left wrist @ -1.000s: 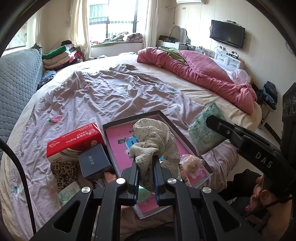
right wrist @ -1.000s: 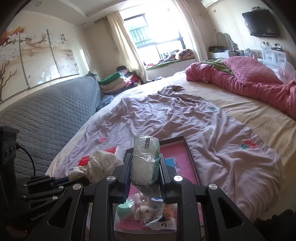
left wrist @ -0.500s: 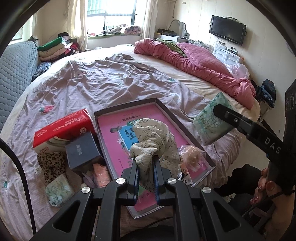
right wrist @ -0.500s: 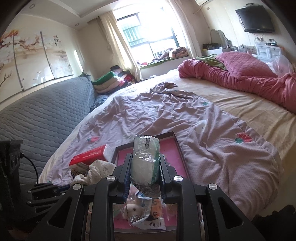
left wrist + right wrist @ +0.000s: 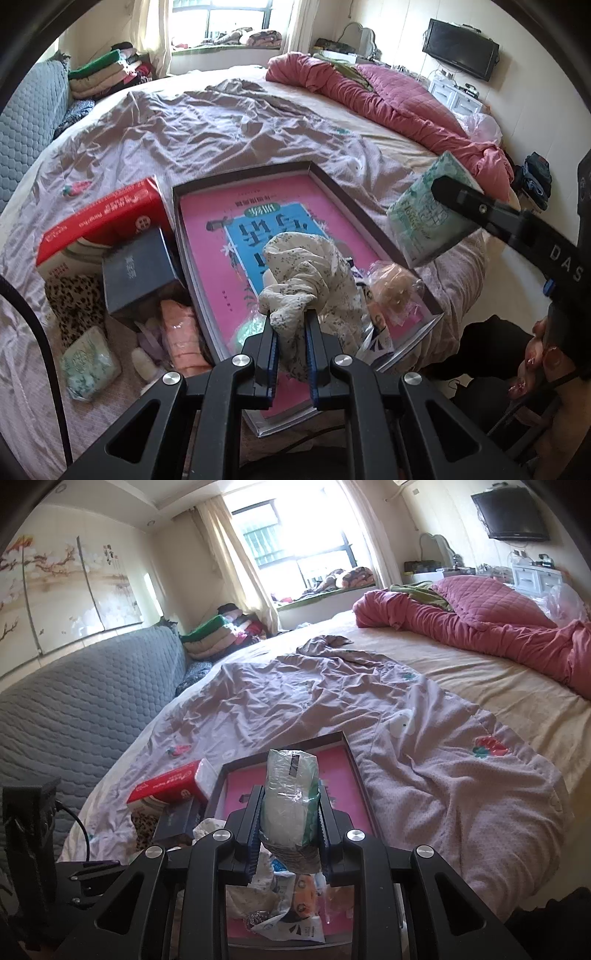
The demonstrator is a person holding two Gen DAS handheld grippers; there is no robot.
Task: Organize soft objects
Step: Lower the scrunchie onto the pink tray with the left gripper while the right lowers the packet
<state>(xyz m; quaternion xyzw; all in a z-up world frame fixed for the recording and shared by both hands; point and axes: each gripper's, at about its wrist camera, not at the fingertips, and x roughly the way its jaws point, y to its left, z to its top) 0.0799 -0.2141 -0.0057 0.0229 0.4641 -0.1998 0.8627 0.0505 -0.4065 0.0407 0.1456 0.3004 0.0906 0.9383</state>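
Note:
A cream floral cloth [image 5: 306, 273] hangs bunched between the pads of my left gripper [image 5: 290, 317], which is shut on it just above the near half of a dark-rimmed tray [image 5: 332, 184] with a pink printed bottom. My right gripper [image 5: 290, 792] is shut on a green-and-white tissue pack [image 5: 291, 786], held upright over the tray's [image 5: 280, 746] near end. In the left wrist view that pack [image 5: 424, 221] hovers above the tray's right rim. A bagged doll toy [image 5: 395, 288] and a doll-face packet [image 5: 303, 904] lie in the tray's near corner.
Left of the tray on the lilac blanket [image 5: 184, 129] are a red tissue box [image 5: 103, 221], a dark blue box [image 5: 136, 273], a leopard-print cloth [image 5: 70, 299], a pink packet [image 5: 181, 332] and another green tissue pack [image 5: 88, 363]. A pink quilt [image 5: 388, 96] lies at the far right. A hand [image 5: 535, 354] shows at the right edge.
Both grippers have come down toward the tray with their loads still held. The tray and the items beside it look larger and closer in both views.

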